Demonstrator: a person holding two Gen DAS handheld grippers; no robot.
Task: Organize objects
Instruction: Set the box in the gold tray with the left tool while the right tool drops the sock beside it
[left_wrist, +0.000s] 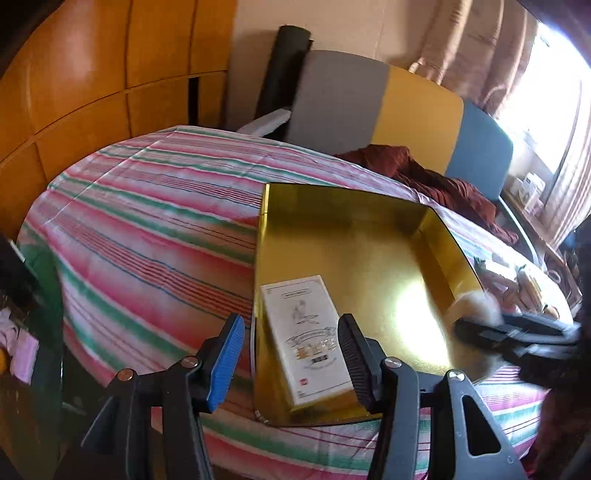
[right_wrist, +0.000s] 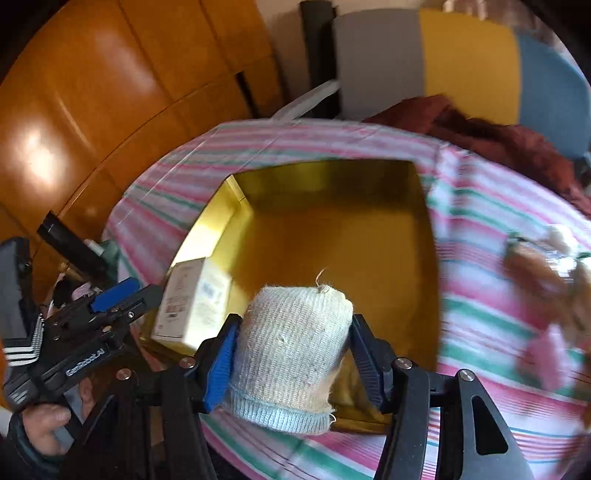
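Right tongs (right_wrist: 291, 354) tilt down over the gold box (right_wrist: 424, 221) pinching a rolled sock (right_wrist: 291, 343) — left tongs (left_wrist: 291, 354) angled down, spread, empty.

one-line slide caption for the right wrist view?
Right tongs grip a rolled cream sock above the gold tray on the striped bedspread, a white box already inside.

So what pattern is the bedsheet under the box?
Pink, green and white stripes on the bedsheet, clearest from the left wrist.

Gold box (left_wrist: 369, 236), white carton (left_wrist: 303, 332), cream sock (right_wrist: 291, 343) with pale-blue cuff, pink-green-white striped bedsheet (left_wrist: 147, 221)
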